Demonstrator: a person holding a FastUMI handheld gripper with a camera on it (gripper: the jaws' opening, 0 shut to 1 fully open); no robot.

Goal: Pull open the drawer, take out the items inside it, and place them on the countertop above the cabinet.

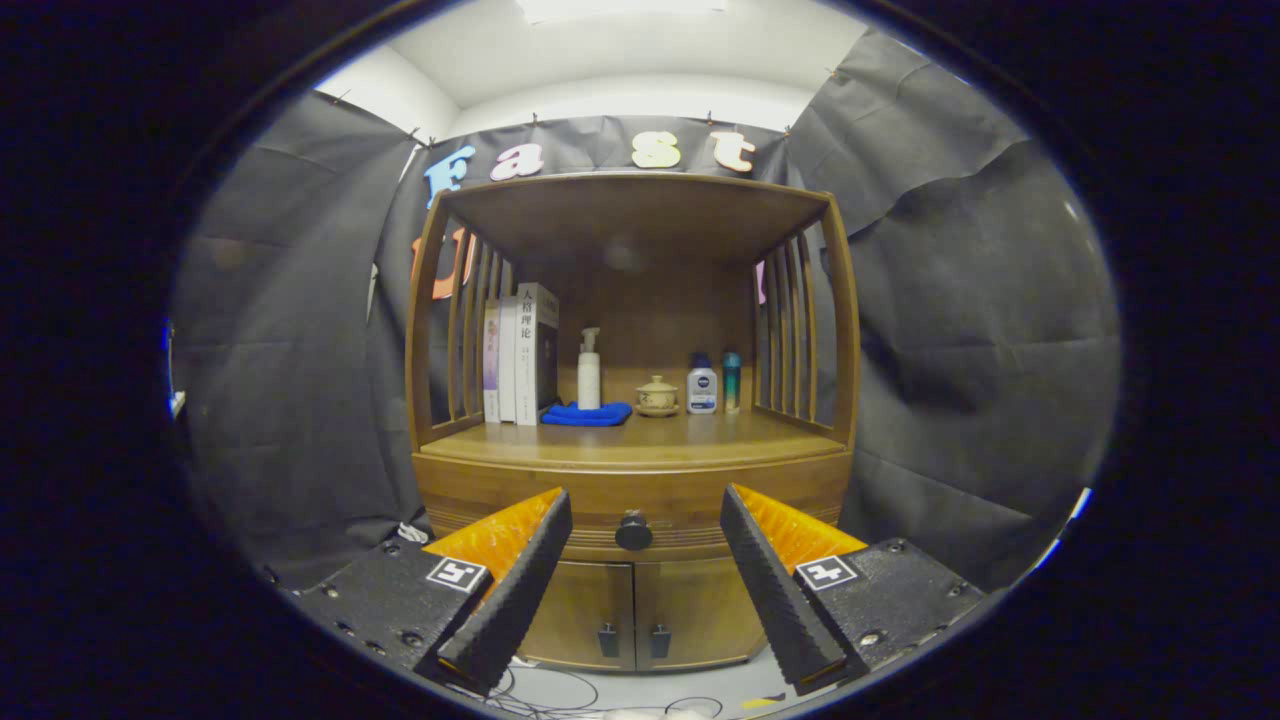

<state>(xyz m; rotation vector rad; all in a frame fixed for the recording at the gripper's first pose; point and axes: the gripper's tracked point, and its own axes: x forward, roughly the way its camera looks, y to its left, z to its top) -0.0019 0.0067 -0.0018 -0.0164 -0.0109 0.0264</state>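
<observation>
A wooden cabinet stands straight ahead, with its drawer [560, 505] shut under the countertop [640, 445]. A dark round knob [634, 532] sits at the drawer's middle. My gripper [645, 505] is open, its two fingers spread wide, and the knob shows between them but some way beyond their tips. Nothing is held. The inside of the drawer is hidden.
On the countertop stand several books [520, 355], a pump bottle [589, 370] on a blue cloth [587, 414], a small lidded pot [656, 395] and two small bottles [702, 385]. Slatted sides and a top shelf enclose it. Two lower doors [634, 615] and floor cables [560, 690] lie below.
</observation>
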